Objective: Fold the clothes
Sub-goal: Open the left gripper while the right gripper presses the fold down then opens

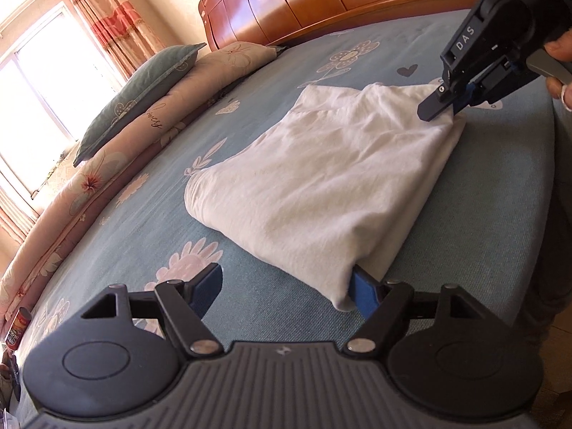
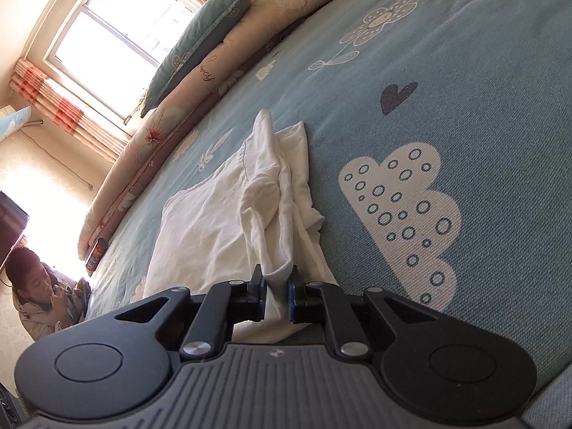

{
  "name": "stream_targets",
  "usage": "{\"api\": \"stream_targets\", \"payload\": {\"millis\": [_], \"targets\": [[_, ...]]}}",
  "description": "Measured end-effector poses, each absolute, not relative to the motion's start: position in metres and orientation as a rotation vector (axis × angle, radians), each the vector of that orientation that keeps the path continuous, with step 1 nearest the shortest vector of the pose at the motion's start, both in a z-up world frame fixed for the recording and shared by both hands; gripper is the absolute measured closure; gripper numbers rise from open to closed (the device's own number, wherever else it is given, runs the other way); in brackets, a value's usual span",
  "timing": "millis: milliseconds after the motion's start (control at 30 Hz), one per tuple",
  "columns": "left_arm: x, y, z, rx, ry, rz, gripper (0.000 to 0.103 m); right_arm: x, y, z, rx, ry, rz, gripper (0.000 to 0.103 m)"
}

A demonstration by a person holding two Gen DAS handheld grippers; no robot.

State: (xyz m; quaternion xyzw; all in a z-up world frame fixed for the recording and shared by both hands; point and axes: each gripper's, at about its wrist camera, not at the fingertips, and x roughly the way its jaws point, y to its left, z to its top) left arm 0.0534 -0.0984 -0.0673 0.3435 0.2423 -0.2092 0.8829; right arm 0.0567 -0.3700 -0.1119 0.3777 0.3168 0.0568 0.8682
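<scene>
Though its jaws gape, left gripper point(image 1: 286, 286) beside white garment point(image 1: 321, 178); "DAS"-marked right gripper point(image 1: 441, 107) pinching it.

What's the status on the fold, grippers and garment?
Right gripper shut on corner of white garment. Left gripper open at the near corner, no pinch yet. Garment part-folded on the bed. Nothing in the way.

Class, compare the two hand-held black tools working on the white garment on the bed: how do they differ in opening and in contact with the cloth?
The left black two-finger tool stands open; the right black two-finger tool is shut. The left one's blue pad only sits beside a near corner of the folded white cotton garment, without pinching it; the right one pinches a corner. Both are black with blue pads and point down at the blue patterned bedsheet.
</scene>
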Motion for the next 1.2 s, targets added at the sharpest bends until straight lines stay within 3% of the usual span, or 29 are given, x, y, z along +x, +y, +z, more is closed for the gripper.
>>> {"api": "stream_targets", "payload": {"millis": [267,400,533,800,1000,1200], "targets": [[0.058,-0.082,-0.055,0.654,0.559,-0.435,0.026,0.043,-0.373,-0.101,0.759,0.669,0.146,0.096],[0.060,-0.069,-0.046,0.578,0.620,-0.472,0.026,0.040,-0.384,-0.116,0.834,0.713,0.107,0.092],[0.059,-0.056,-0.026,0.483,0.642,-0.534,0.026,0.032,-0.390,-0.087,0.741,0.647,0.041,0.081],[0.087,-0.084,-0.015,0.325,0.647,-0.680,0.026,0.067,-0.369,-0.044,0.564,0.537,0.155,0.076],[0.097,-0.109,-0.047,0.361,0.733,-0.706,0.026,0.106,-0.336,-0.072,0.445,0.640,0.151,0.073],[0.090,-0.090,-0.059,0.392,0.802,-0.720,0.026,0.094,-0.356,-0.093,0.527,0.653,0.162,0.074]]}}
